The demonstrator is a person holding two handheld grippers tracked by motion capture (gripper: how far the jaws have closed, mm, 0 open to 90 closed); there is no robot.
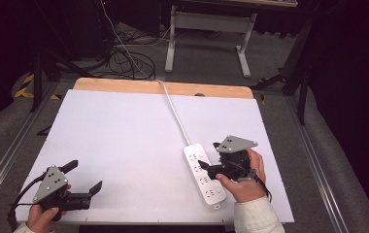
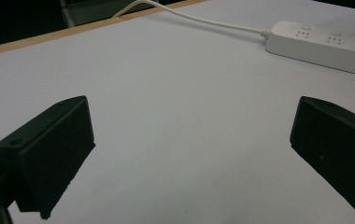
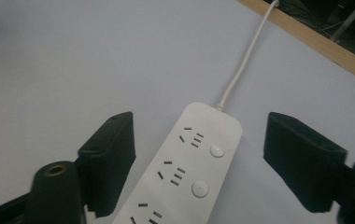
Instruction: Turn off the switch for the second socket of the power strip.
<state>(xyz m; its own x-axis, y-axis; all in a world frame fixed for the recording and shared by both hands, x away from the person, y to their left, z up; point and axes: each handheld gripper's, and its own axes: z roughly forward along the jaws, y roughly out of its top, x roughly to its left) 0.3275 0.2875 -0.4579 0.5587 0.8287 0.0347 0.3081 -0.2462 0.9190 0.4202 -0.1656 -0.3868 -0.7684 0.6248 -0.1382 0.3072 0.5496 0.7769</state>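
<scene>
**Two open grippers and a white power strip on the table**

On the near left of the white table (image 1: 124, 141), the left gripper (image 1: 86, 178) is in a hand (image 1: 41, 219). Its jaws stand wide apart with nothing between them. In the left gripper view the left gripper (image 2: 189, 154) has only bare table between its two black jaws. Both jaws are cut off at the bottom of that view. The hand itself is cut off by the near edge of the high view.

To the right lies the power strip (image 1: 203, 174), long and white. It lies on the near right part of the table. Its white cord (image 1: 175, 114) runs from its far end to the far edge of the table and goes over the wooden rim (image 1: 124, 86). Past that, the cord gets lost among dark cables on the floor.

The right gripper (image 1: 203, 167) is in a hand (image 1: 248, 187) just right of the strip. Its body hides part of the strip's right side. In the right gripper view the right gripper (image 3: 199, 163) has its jaws wide, one on each side of the power strip (image 3: 189, 172), and neither jaw presses on it. The near end of the strip is cut off at the bottom there. Two round buttons (image 3: 216, 150) show on it beside the sockets.
</scene>
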